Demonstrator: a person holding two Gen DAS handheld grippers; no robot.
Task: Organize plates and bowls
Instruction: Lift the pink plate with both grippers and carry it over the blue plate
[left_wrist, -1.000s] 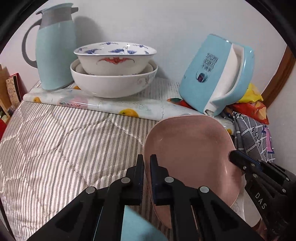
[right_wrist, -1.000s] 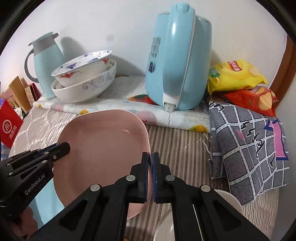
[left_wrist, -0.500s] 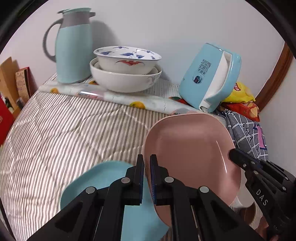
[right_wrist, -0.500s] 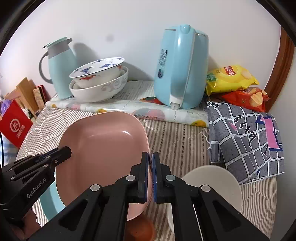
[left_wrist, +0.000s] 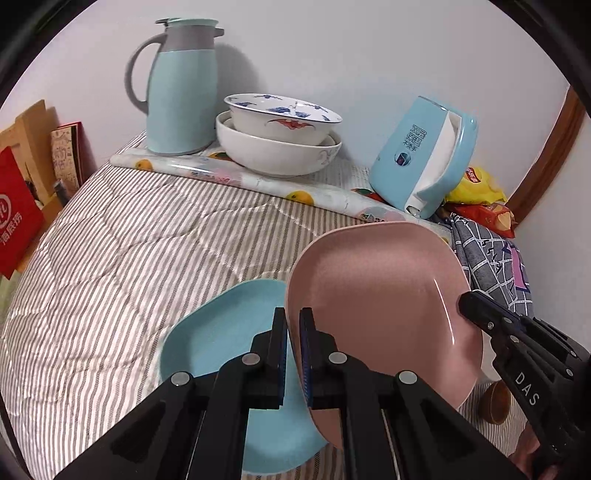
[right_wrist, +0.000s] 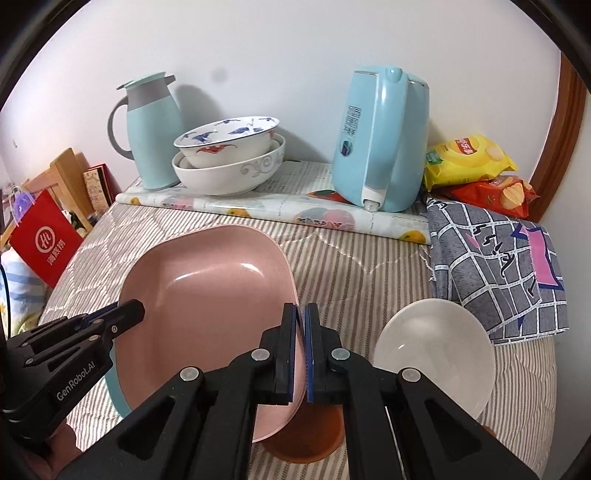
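— Where's the pink plate (left_wrist: 376, 299) right now?

— In the air, tilted, carried between both tools. The left gripper (left_wrist: 291, 354) pinches its left rim, pads pressed onto the edge; the right gripper (right_wrist: 300, 350) pinches the opposite rim the same way. So the plate's long axis runs roughly away from both cameras, toward the wall.

— And what lies under it?

— The blue plate (left_wrist: 221, 339) sits flat on the striped cloth (left_wrist: 122, 266), below and to the left, partly hidden by the pink one's left edge. To the right, the white plate (right_wrist: 436, 354) and a brown bowl (right_wrist: 306, 432) rest on the cloth.

— Which hand is nearer the blue one?

— The left. If the pink plate is meant to stack there, I'd judge the move is leftward and down, levelling it first.
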